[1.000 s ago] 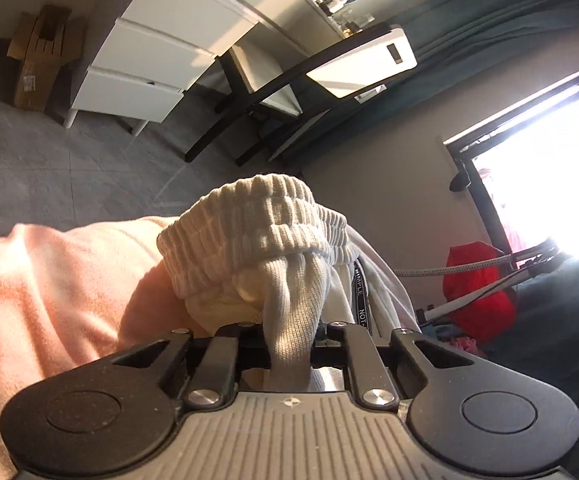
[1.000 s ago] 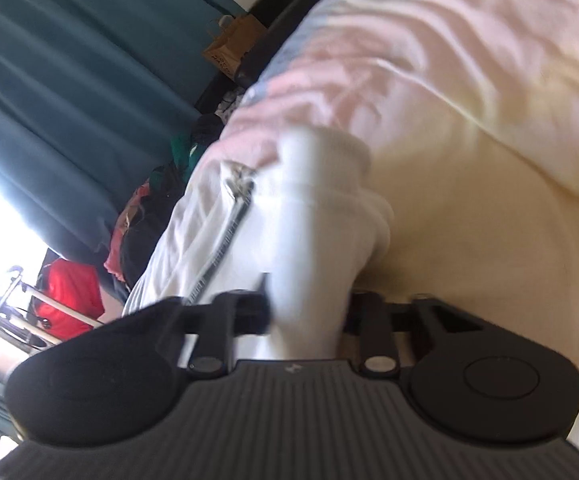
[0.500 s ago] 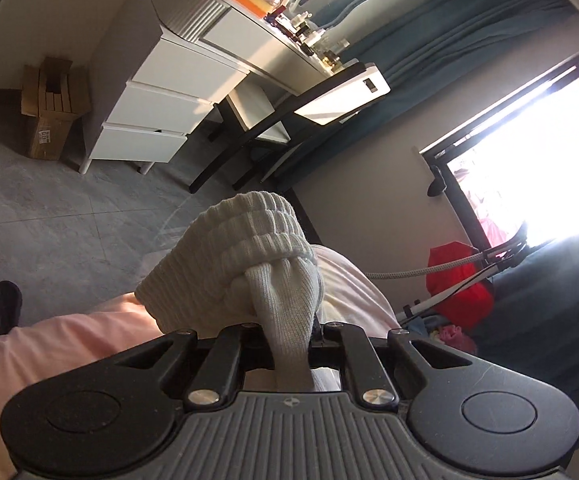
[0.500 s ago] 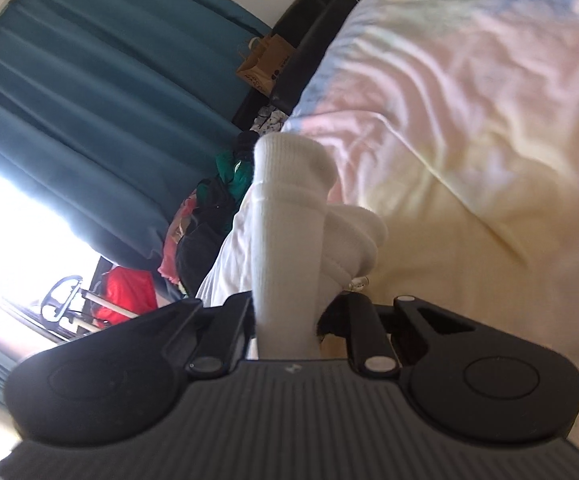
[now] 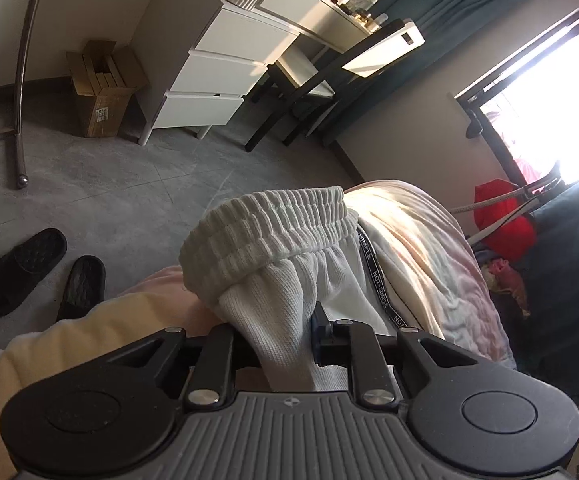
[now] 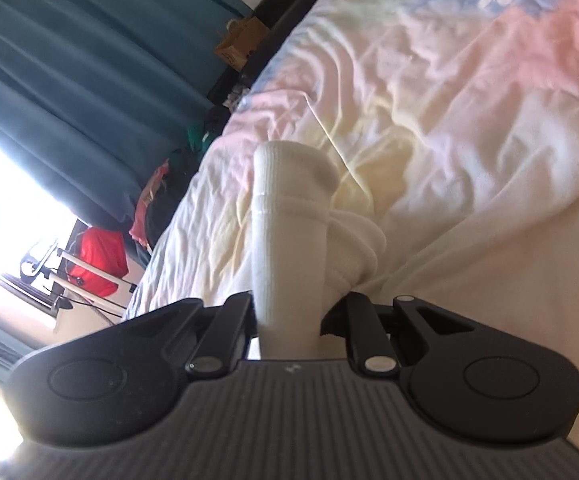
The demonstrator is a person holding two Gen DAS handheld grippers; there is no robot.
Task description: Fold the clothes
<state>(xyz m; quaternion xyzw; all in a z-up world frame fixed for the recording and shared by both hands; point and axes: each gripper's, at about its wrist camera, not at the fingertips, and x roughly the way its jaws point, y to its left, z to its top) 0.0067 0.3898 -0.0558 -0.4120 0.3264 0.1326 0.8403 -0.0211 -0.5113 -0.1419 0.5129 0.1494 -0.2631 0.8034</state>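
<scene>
Both my grippers are pinching white pants above the bed.

The bed is lying under a pastel, rumpled sheet, filling the right view, with teal curtains hanging beyond it. In the left view the grey floor is carrying white drawers, a cardboard box and black slippers. The pants are bunching over the bed edge, ribbed waistband uppermost, a lettered drawstring trailing down. My left gripper is closing tight on a fold of the pants; my right gripper is clamping a raised ribbed fold of them too.
</scene>
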